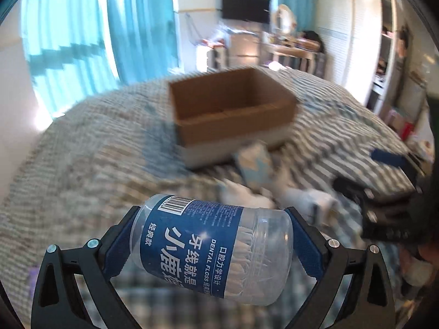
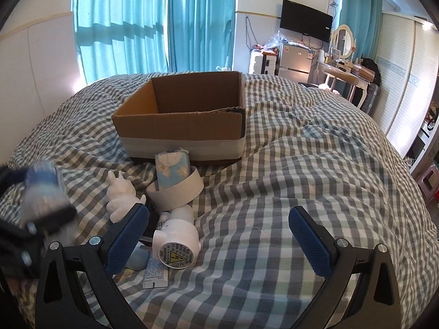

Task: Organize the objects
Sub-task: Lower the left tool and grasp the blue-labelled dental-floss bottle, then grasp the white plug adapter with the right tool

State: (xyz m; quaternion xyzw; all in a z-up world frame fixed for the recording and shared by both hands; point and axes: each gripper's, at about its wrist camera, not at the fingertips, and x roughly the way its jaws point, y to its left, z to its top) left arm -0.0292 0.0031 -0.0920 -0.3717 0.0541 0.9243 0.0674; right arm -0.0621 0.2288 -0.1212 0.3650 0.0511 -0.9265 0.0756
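box (image 2: 181, 126) at the middle of the bed (image 2: 301, 181) looks empty, so judged early: nothing sorted yet. left gripper (image 1: 211, 246) is closed on a floss jar (image 1: 211, 249), held sideways above the bed, short of the box. right gripper (image 2: 219, 233) is wide open, holds nothing. left near the bed's front edge: tissue pack (image 2: 172, 171), white ring (image 2: 175, 194), white plug (image 2: 177, 242), small white figure (image 2: 119, 196).
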